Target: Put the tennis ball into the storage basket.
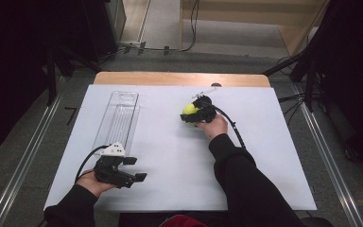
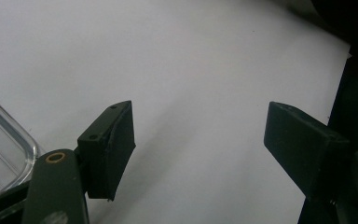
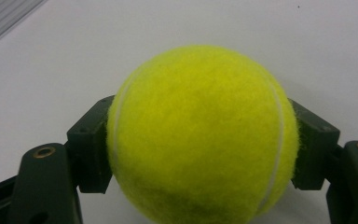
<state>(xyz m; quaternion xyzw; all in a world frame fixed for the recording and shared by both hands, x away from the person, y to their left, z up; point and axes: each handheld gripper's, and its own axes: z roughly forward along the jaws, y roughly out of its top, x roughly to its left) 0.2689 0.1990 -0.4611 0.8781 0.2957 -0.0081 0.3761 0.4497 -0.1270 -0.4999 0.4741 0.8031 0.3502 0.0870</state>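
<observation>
Resting low at the near left of the white desk [image 1: 170, 156], the left tongs [image 1: 134, 169] gape wide, empty, beside a clear plastic tray [image 1: 118, 116]. Over to the right tongs [image 1: 189, 113]: clamped on a yellow tennis ball [image 3: 200, 135], mid-desk toward the far side.

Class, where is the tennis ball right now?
In the high view the tennis ball sits right of centre on the white table, clamped in the right gripper, to the right of the clear tray.

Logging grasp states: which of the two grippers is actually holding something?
The right gripper, clamped on the tennis ball. The left gripper is open, nothing between its jaws.
</observation>
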